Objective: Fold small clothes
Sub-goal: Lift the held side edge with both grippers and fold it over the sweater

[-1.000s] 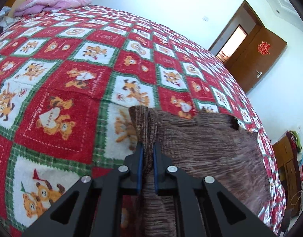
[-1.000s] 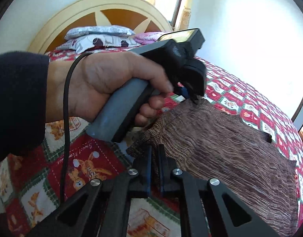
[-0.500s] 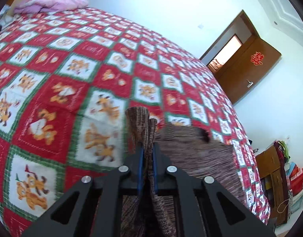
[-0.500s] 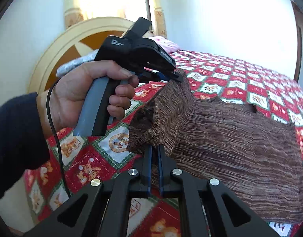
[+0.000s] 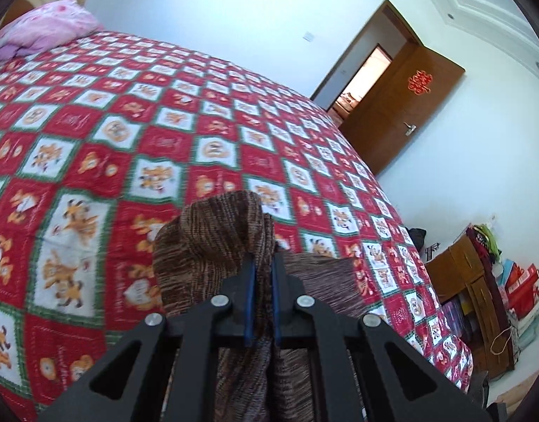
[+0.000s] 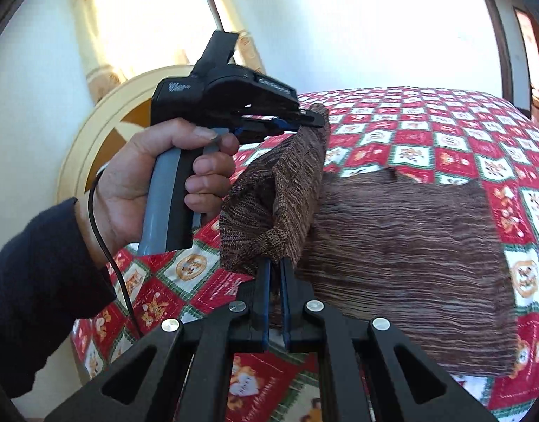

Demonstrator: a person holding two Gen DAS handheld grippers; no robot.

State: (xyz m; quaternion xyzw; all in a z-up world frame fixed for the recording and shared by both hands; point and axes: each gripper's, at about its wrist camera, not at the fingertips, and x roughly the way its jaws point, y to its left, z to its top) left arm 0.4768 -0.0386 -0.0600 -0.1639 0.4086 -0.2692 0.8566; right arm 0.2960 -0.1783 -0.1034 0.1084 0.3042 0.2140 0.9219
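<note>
Bedspread (image 6: 427, 147) below; brown knit garment (image 6: 392, 239) pinched between both jaws.

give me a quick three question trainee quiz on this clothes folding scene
1. True or false: both grippers are shut on the brown knit garment.
2. What does the far part of the garment rest on? A) a wooden floor B) a red patterned bedspread C) a chair
3. Which hand shows in the right wrist view, and what does it hold?

Key:
1. True: the left gripper and the right gripper each pinch an edge.
2. B
3. The left hand, around the left gripper's grey handle.
</note>
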